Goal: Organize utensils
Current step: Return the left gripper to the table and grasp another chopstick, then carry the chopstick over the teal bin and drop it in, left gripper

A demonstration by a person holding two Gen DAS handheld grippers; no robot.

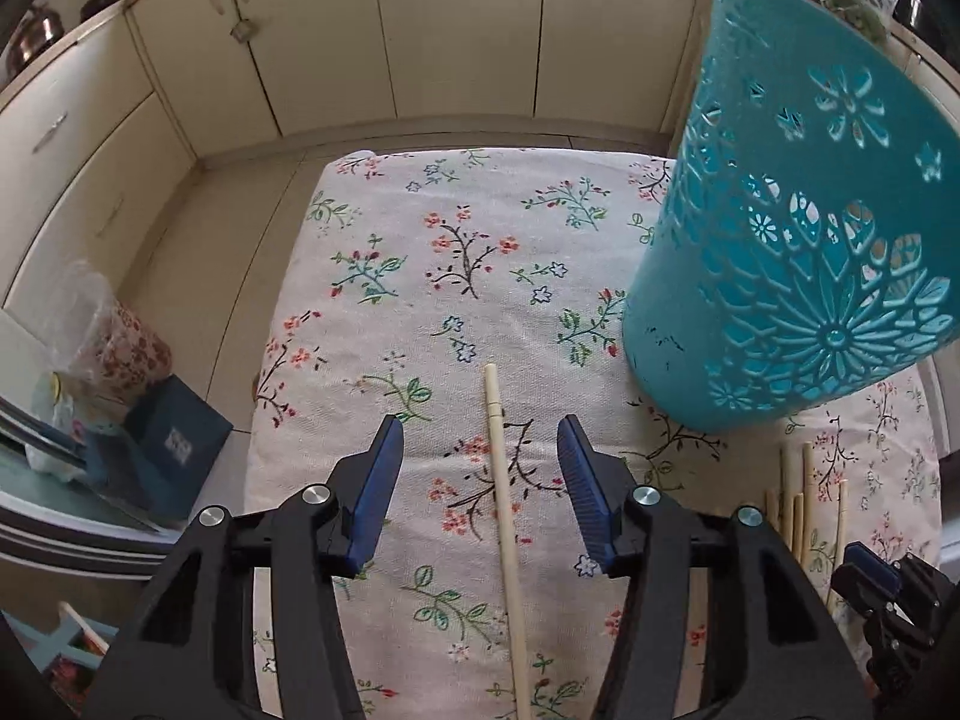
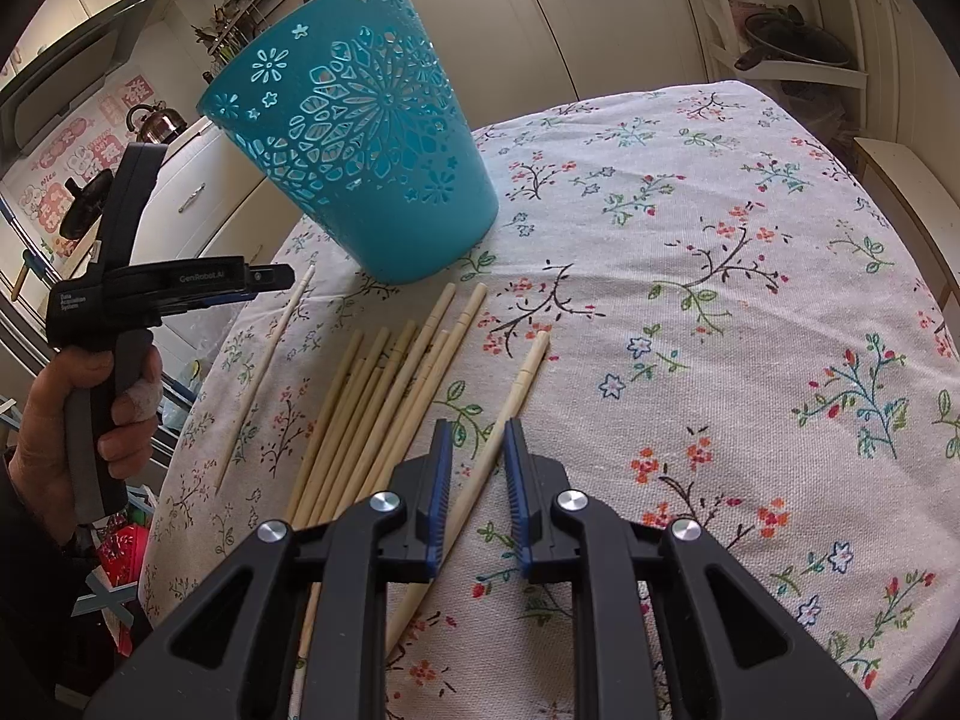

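Both tools gape: left tool (image 1: 480, 462) and right tool (image 2: 478, 462) each straddle one chopstick (image 1: 507, 516).

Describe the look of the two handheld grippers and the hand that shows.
The left gripper and right gripper share one design: matte black plastic linkage arms with triangular cut-outs, round silver pivot bolts and blue ribbed finger pads. Seen from the right wrist, the left one has a black pistol body printed "GenRobot.AI", a grey-black grip, and a bare hand with a bandaged finger.

Cream cabinets (image 1: 336, 42), pale tiled floor (image 1: 240, 228), floral tablecloth (image 2: 720, 276), steel kettle (image 2: 157, 122), daylight
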